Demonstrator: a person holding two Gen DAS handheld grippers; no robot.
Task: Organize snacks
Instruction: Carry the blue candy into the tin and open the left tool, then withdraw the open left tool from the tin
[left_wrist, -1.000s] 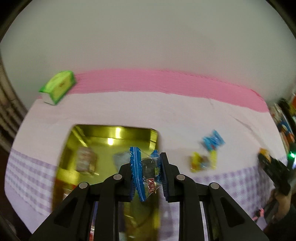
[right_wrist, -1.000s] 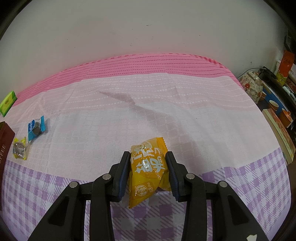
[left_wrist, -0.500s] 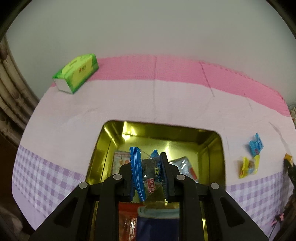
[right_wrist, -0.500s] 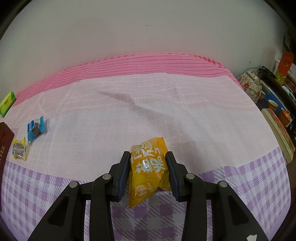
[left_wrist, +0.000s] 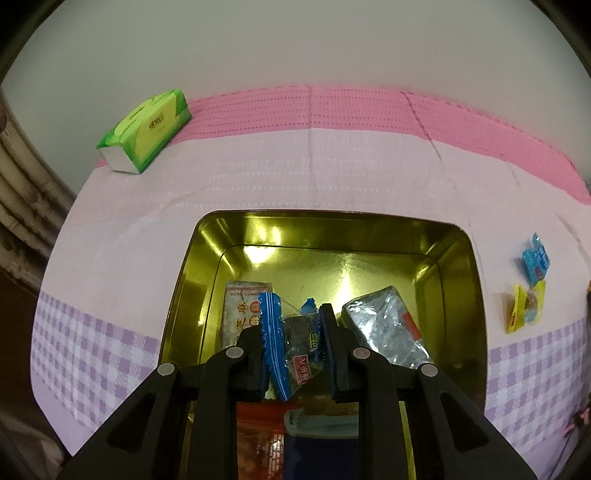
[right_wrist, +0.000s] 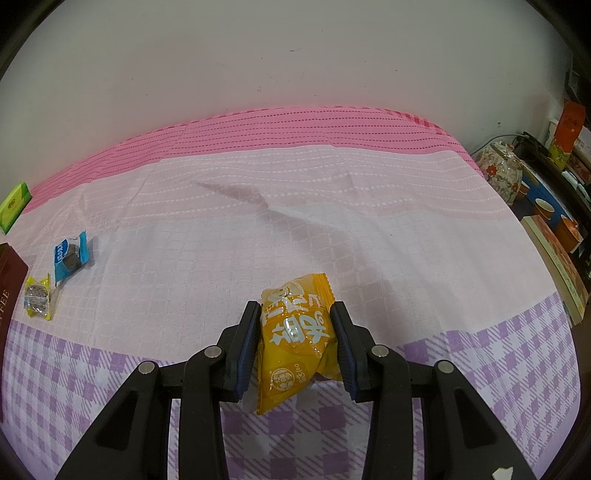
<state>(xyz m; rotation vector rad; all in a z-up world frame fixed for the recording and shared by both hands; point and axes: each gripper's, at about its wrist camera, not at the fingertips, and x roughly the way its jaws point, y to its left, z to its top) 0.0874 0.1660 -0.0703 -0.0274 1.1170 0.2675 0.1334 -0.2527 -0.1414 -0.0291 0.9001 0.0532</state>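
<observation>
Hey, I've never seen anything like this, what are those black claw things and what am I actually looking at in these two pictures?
These are two handheld grippers, one in each of a person's hands, each carrying a wide-angle camera that looks along its two fingers. The left gripper pinches a small blue-edged clear snack packet over an open gold metal tin, which already holds several wrapped snacks. The right gripper clamps an orange snack bag above the pink and purple checked tablecloth. Loose on the cloth lie a small blue packet and a small yellow packet. A green tissue pack sits at the far edge.
</observation>
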